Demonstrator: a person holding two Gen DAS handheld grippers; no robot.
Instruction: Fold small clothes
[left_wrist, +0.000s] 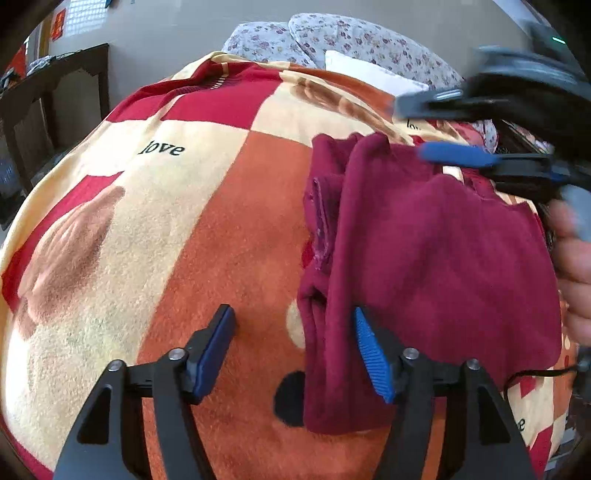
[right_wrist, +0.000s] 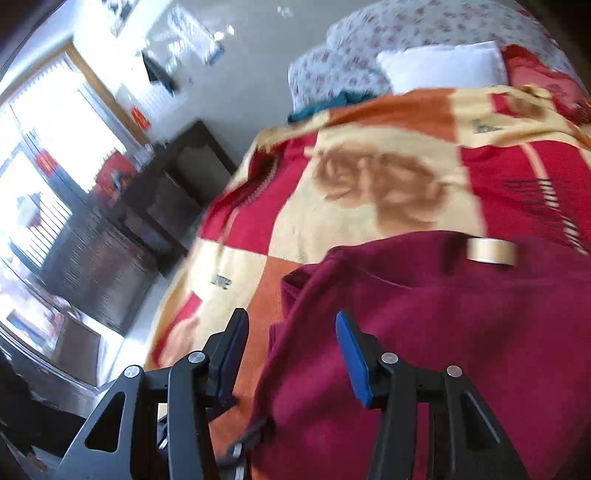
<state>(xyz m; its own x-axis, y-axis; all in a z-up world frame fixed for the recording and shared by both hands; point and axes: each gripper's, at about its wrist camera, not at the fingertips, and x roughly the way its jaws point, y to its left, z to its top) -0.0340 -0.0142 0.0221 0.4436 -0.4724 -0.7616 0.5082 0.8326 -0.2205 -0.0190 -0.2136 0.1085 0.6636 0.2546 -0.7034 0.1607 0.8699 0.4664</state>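
Note:
A maroon fleece garment lies folded on a patterned blanket, its bunched left edge running down the picture. My left gripper is open just above the blanket; the garment's lower left edge lies between the jaws, and neither pad presses it. My right gripper shows blurred at the garment's far right corner, also open, with a person's hand behind it. In the right wrist view the right gripper hangs open over the garment's left edge. A tan neck label shows at its far edge.
Floral pillows and a white pillow lie at the head of the bed. Dark wooden furniture stands off the bed's left side below bright windows. A teal cloth pokes out by the pillows. A black cable runs at the right.

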